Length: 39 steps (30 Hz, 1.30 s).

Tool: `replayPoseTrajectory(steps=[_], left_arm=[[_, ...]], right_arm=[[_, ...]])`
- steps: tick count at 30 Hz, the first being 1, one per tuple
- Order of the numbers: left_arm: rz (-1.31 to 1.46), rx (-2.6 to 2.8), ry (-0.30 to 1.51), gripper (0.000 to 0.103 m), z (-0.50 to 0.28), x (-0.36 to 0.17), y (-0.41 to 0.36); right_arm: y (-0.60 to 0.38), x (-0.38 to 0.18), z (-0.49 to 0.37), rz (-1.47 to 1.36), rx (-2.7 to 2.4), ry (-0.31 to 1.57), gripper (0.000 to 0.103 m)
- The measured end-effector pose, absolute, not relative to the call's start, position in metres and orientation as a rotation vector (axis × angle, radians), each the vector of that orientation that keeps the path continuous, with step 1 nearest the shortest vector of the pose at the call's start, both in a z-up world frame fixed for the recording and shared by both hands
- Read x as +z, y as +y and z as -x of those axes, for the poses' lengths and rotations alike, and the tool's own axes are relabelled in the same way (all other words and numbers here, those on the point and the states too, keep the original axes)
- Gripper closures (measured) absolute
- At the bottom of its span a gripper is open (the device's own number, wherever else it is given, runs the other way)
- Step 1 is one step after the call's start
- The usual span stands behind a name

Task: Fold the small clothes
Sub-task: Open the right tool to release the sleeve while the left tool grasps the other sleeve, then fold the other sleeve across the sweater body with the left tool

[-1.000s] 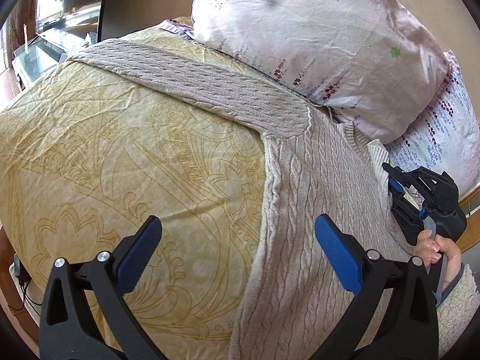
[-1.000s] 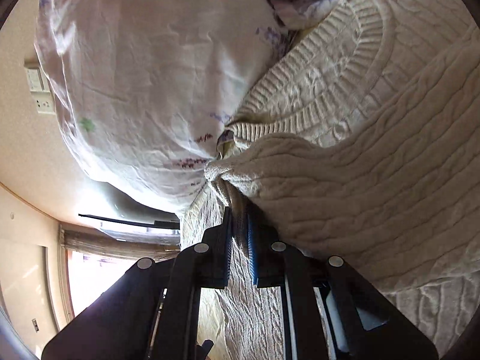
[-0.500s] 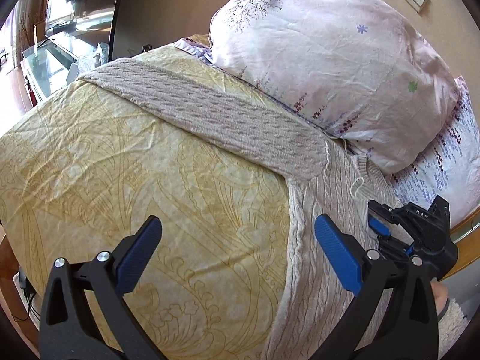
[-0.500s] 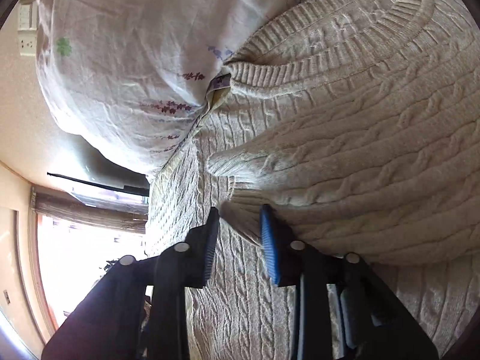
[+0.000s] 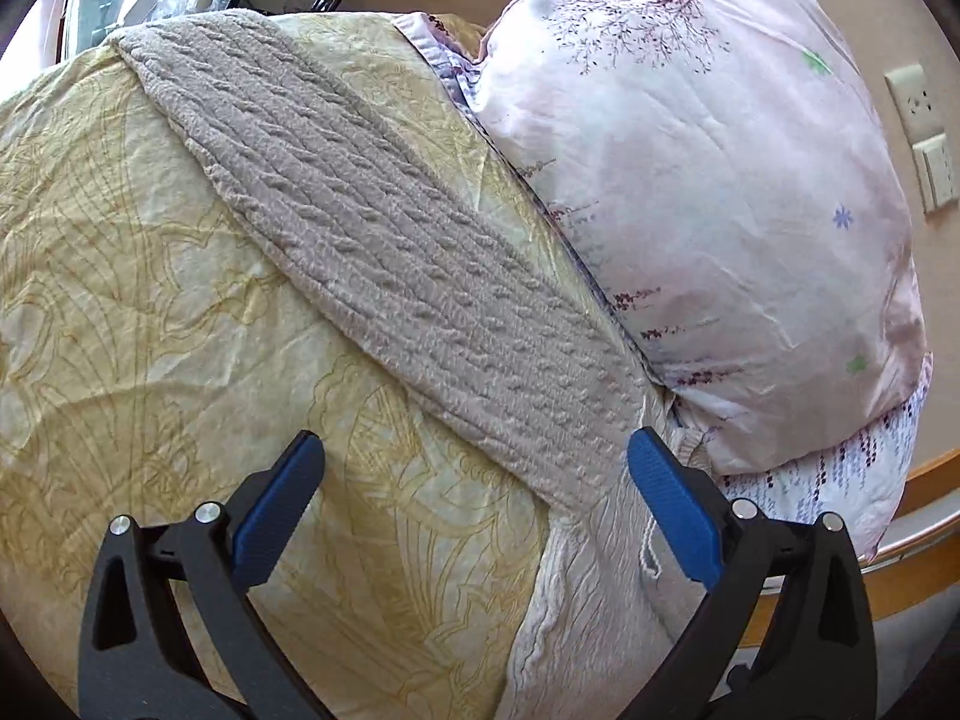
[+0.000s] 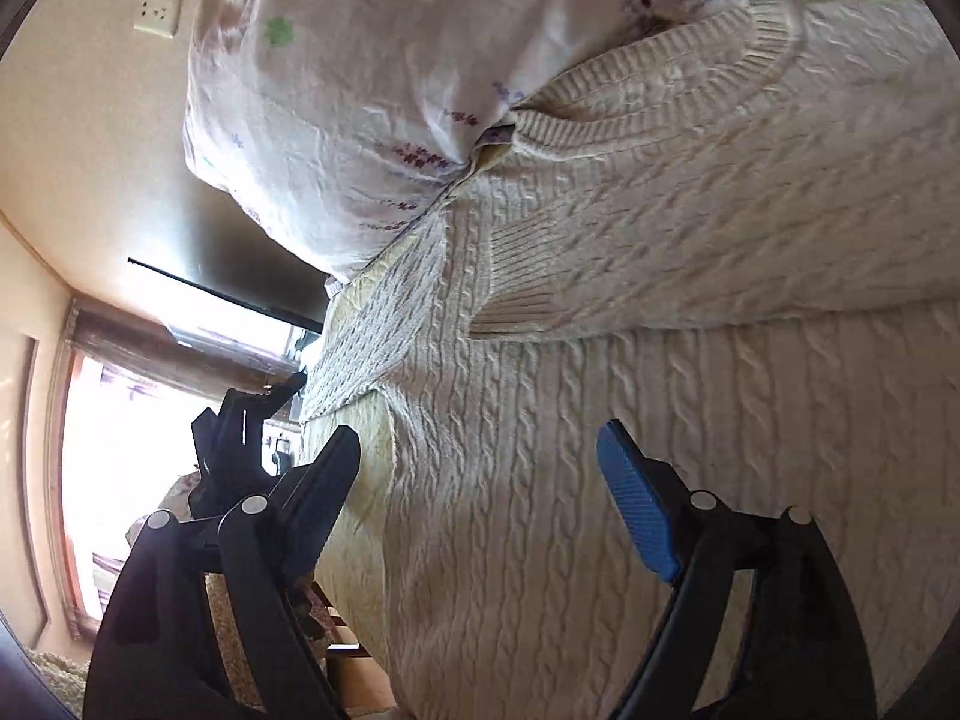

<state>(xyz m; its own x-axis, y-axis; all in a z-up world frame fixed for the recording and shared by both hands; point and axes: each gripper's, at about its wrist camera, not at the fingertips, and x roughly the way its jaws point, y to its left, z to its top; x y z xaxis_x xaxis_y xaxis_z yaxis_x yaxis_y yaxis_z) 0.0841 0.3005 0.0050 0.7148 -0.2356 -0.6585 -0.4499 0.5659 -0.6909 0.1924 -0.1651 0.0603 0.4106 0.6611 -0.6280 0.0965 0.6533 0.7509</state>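
Observation:
A cream cable-knit sweater (image 6: 660, 420) lies flat on the yellow patterned bedspread (image 5: 150, 300). One sleeve (image 6: 690, 264) is folded across its body, cuff lying free. The other sleeve (image 5: 390, 252) stretches out straight across the bedspread in the left wrist view. My left gripper (image 5: 474, 498) is open and empty, hovering just above the base of that outstretched sleeve. My right gripper (image 6: 474, 480) is open and empty above the sweater's body, a little back from the folded cuff. The left gripper also shows in the right wrist view (image 6: 240, 432).
A pink floral pillow (image 5: 690, 180) lies against the sweater's collar (image 6: 648, 102) at the head of the bed. Wall sockets (image 5: 924, 138) are behind it. A bright window (image 6: 120, 450) and a dark screen (image 6: 240, 270) stand beyond the bed's far side.
My right gripper opened, let go of the sleeve cuff on the sweater's body and drew back. My left gripper moved towards the outstretched sleeve, staying open.

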Motion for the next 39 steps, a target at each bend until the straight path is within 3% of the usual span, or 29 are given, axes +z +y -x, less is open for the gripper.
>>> replayPoseTrajectory(steps=[6, 11, 18, 22, 32, 39], left_arm=[[1.223, 0.148, 0.695, 0.029, -0.091, -0.012, 0.333], [1.376, 0.215, 0.636, 0.058, -0.087, -0.027, 0.358], [1.508, 0.310, 0.525, 0.074, -0.079, -0.040, 0.390], [1.525, 0.262, 0.512, 0.096, -0.088, -0.039, 0.389], [1.417, -0.123, 0.412, 0.096, -0.119, 0.025, 0.311], [1.315, -0.376, 0.519, 0.096, -0.151, 0.050, 0.193]], right_arm=[[-0.214, 0.055, -0.158, -0.890, 0.292, 1.093, 0.020], [-0.238, 0.061, -0.140, -0.901, 0.250, 1.069, 0.020], [-0.254, 0.064, -0.129, -0.901, 0.211, 1.050, 0.020], [-0.270, 0.064, -0.121, -0.916, 0.183, 1.040, 0.020], [-0.284, 0.055, -0.115, -0.936, 0.169, 1.038, 0.020], [-0.290, 0.056, -0.113, -0.932, 0.171, 1.031, 0.020]])
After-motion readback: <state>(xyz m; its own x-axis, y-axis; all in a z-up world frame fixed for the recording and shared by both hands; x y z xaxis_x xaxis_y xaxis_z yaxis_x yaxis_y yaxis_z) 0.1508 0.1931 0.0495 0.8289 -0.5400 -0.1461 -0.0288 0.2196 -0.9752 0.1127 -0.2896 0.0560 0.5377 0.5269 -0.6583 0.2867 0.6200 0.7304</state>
